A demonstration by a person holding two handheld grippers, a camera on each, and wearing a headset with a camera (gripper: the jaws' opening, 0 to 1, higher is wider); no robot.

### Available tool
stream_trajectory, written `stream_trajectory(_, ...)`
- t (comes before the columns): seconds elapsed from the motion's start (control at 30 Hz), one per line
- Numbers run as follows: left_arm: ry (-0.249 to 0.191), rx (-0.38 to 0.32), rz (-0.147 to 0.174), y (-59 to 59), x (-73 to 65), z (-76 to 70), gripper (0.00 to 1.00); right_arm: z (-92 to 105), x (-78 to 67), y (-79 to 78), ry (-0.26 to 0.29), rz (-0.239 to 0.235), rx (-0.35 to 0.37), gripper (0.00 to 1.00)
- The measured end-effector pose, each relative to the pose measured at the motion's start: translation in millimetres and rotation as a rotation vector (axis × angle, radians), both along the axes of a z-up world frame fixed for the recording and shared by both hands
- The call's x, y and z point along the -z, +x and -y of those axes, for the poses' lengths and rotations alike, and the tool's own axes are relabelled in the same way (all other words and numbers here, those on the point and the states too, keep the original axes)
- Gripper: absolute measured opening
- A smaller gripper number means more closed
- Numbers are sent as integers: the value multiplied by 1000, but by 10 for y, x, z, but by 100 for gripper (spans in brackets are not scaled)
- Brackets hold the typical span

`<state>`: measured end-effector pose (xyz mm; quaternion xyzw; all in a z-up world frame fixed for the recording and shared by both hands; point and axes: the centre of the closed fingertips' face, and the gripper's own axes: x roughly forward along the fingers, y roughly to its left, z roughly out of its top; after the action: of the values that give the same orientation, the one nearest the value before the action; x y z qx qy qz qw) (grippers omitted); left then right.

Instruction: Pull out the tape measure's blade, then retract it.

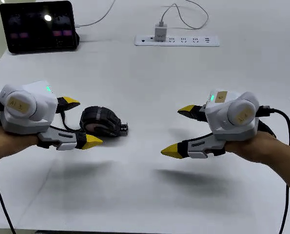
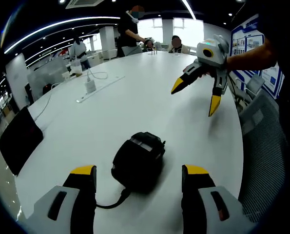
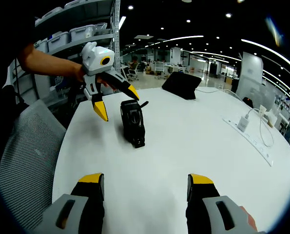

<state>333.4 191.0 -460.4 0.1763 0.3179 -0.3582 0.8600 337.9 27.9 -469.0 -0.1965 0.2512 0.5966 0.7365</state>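
White workbench (image 1: 145,195) bears the black tape measure (image 1: 102,122) at near left, lying between the spread jaw tips of the left gripper (image 1: 87,122). The right gripper (image 1: 173,130), jaws likewise spread and holding nothing, hovers well apart at right.

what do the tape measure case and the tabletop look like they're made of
The black round tape measure: probably a plastic case with rubbery grip, matte, judging by its dull ribbed surface; the exact mix is unclear. The white table: smooth laminate or coated board, slightly glossy, since it carries faint glare and soft shadows.
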Motion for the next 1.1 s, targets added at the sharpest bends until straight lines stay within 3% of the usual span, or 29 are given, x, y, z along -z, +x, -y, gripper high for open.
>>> stream_trajectory(1.1,97,196,-62,87,93,-40,48,-538,173,139,-27,21,-173,49)
